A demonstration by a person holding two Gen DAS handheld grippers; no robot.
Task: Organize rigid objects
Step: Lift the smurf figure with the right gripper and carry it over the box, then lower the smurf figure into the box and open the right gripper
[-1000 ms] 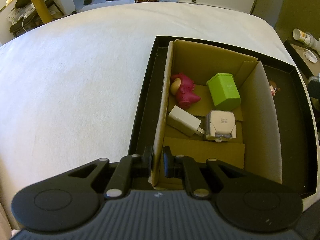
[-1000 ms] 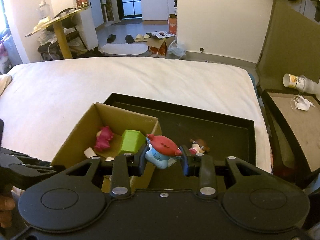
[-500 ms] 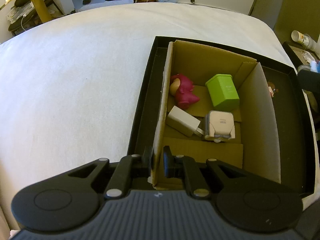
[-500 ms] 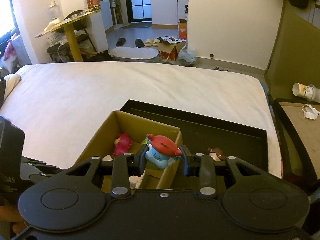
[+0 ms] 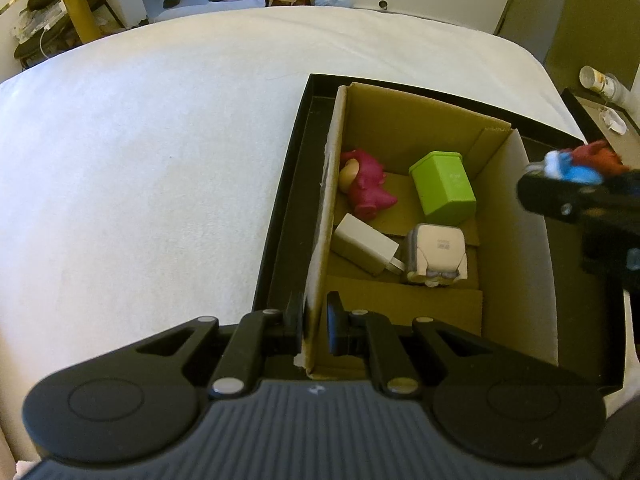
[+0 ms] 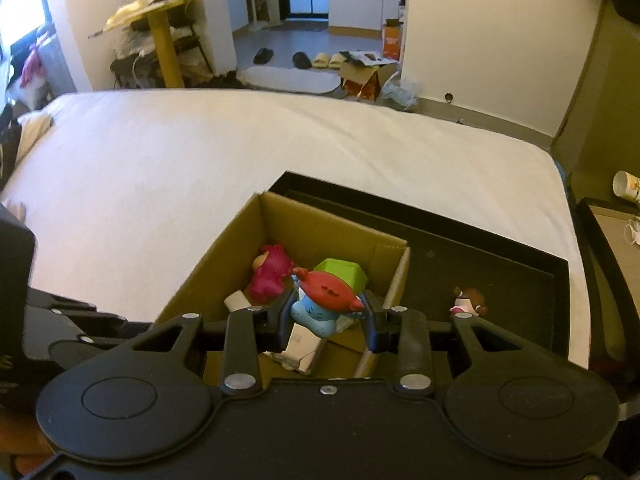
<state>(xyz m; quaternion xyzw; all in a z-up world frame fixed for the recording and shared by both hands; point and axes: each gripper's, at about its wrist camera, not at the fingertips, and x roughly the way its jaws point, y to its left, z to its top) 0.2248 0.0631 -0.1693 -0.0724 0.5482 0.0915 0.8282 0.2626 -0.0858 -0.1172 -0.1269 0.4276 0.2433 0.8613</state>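
Note:
A cardboard box (image 5: 516, 216) stands inside a black tray (image 5: 280, 216) on a white bed. In it lie a pink figure (image 5: 366, 184), a green cube (image 5: 444, 188), a white charger (image 5: 366, 248) and a white square gadget (image 5: 438, 250). My left gripper (image 5: 314, 320) is shut on the box's left wall near its front corner. My right gripper (image 6: 326, 318) is shut on a blue toy with a red cap (image 6: 324, 300) and holds it above the box's right side; the toy also shows in the left wrist view (image 5: 576, 166). A small brown-haired figure (image 6: 466, 300) lies in the tray.
The white bed (image 5: 140, 160) spreads left and behind the tray. A side table (image 6: 616, 240) with a tipped cup (image 6: 626, 186) stands at the right. A yellow table (image 6: 160, 28), slippers and a carton sit on the floor beyond the bed.
My right gripper has carried the blue toy left, from over the tray to above the box, and now shows in the left wrist view. My left gripper has kept its hold on the box wall.

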